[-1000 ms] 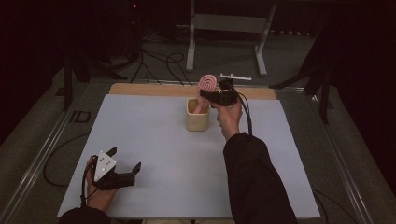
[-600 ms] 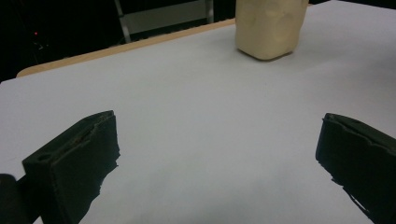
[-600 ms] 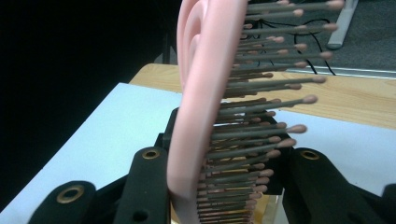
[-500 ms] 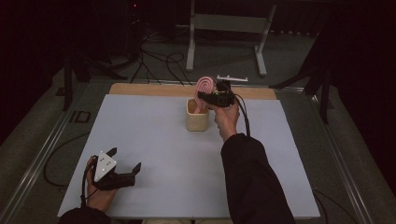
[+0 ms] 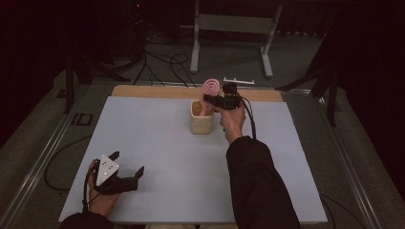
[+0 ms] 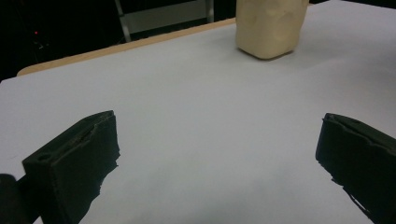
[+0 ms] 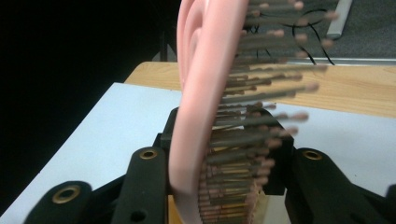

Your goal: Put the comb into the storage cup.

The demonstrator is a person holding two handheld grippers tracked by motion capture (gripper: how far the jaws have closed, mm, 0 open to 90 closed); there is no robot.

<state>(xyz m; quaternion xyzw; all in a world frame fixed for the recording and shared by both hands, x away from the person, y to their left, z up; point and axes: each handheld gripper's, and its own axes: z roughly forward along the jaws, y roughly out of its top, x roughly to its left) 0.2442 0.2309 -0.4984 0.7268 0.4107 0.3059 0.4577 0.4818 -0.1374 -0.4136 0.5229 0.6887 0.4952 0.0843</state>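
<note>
the left gripper (image 5: 128,172) rests low at the near left, its jaws wide apart. the right gripper (image 5: 210,99) is held far forward on an outstretched arm (image 5: 255,186), jaws closed.

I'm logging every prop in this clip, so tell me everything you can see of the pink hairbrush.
The pink hairbrush has an oval head with ridged concentric rings on its back, of what looks like plastic, and rows of thin dark bristles with pale rounded tips. It stands roughly upright, head up, its lower part down inside the cream cup at the table's far middle. The right gripper has its jaws on either side of the head, apparently shut on it. The handle is hidden.
</note>
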